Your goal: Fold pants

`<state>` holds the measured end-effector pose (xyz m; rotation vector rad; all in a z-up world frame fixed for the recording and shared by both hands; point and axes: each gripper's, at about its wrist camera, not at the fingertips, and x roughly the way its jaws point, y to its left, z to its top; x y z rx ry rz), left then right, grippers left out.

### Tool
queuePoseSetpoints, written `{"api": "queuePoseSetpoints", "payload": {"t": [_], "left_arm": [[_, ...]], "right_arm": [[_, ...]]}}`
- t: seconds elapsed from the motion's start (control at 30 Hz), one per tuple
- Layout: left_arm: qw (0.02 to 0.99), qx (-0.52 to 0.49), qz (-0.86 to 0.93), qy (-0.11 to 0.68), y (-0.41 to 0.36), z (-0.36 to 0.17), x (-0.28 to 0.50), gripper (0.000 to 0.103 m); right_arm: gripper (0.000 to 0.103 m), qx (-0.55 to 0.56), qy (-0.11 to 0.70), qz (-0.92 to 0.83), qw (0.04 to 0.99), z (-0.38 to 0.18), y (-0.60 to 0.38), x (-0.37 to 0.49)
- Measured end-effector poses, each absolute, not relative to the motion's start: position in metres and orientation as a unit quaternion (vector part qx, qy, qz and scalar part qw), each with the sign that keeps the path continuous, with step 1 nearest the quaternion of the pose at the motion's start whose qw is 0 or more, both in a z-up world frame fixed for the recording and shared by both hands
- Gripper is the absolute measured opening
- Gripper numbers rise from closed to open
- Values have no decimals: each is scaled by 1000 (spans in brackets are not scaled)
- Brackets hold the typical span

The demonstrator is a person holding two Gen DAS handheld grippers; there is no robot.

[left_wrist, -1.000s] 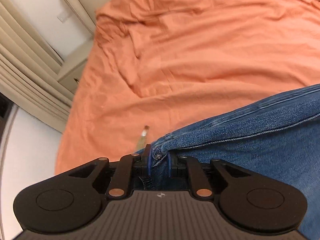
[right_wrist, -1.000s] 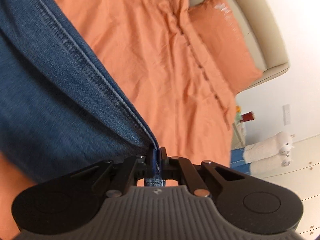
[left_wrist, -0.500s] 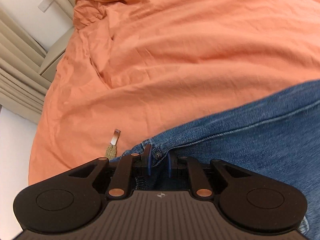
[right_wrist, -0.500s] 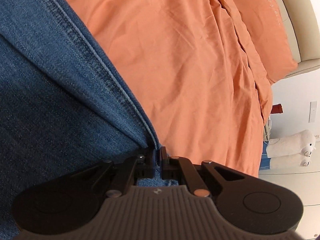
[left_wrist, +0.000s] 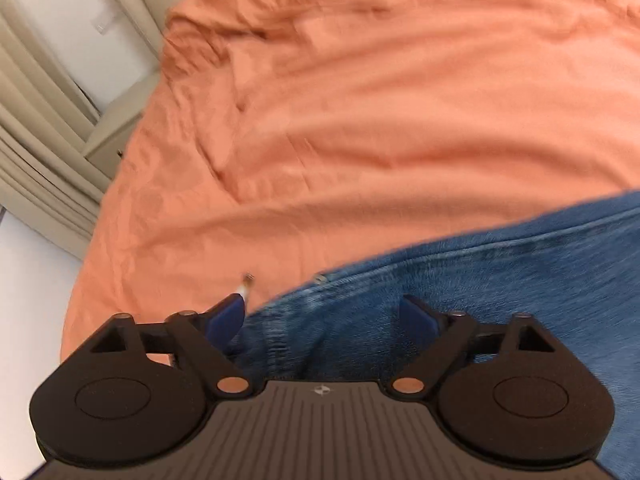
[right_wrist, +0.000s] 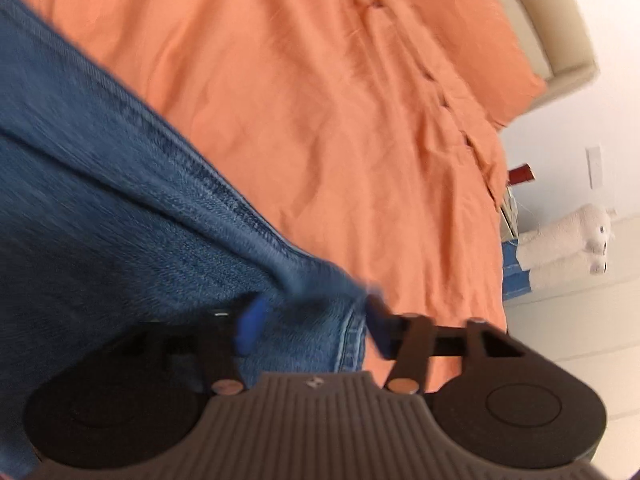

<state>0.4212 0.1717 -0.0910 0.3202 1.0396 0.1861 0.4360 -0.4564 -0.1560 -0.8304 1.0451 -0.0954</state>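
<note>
Both grippers have just let go: half a second ago each pair of blue pads was pinched on the denim, and now the left gripper (left_wrist: 322, 314) stands with its fingers wide apart, the jeans (left_wrist: 500, 280) lying loose between and beyond them, while the right gripper (right_wrist: 312, 322) is likewise spread, with a hemmed corner of the jeans (right_wrist: 120, 200) slumped between its pads. That release suggests the carried edge has been laid down and one fold is probably finished, though how many folds remain cannot be judged. The jeans lie on the orange bedsheet (left_wrist: 400, 120), filling the lower right of the left view and the left side of the right view. Motion blur softens both pictures, and the gripper bodies hide the cloth nearest the cameras, so the shape of the fold is not visible. A small pale tag (left_wrist: 245, 287) just beside the left pad is too blurred to identify. Farther off, an orange pillow (right_wrist: 500, 52) lies against the headboard, and a white plush toy (right_wrist: 572, 240) sits by the wall.
</note>
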Motion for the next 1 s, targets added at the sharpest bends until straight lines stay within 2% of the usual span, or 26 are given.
{"api": "queuePoseSetpoints", "payload": {"t": [0.2, 0.33, 0.47, 0.63, 0.77, 0.8, 0.83, 0.87, 0.93, 0.97, 1.0], "left_arm": [[877, 38, 93, 470, 211, -44, 371, 100], [883, -72, 114, 450, 251, -41, 322, 97], [882, -207, 129, 403, 288, -56, 267, 97], [844, -366, 160, 358, 328, -101, 223, 97], [815, -445, 161, 333, 338, -138, 219, 95], [808, -462, 157, 330, 338, -146, 219, 92], [800, -478, 154, 329, 339, -153, 221, 81], [794, -487, 154, 330, 339, -157, 224, 67], [793, -487, 161, 331, 338, -158, 228, 55], [796, -478, 170, 330, 338, -154, 229, 42], [804, -462, 181, 329, 337, -146, 231, 35]], "right_arm": [[58, -195, 483, -68, 851, -110, -469, 382], [58, -29, 473, -63, 879, -100, -474, 329], [57, 78, 468, -62, 878, -110, -468, 286], [57, 138, 461, -70, 874, -116, -467, 249], [48, 191, 451, -84, 868, -110, -478, 231], [46, 207, 446, -86, 867, -107, -482, 227], [44, 224, 438, -88, 866, -103, -486, 222], [43, 240, 431, -91, 865, -100, -490, 219], [42, 266, 417, -101, 864, -92, -498, 210], [41, 276, 410, -106, 863, -89, -502, 208], [39, 286, 402, -111, 863, -87, -506, 206]]}}
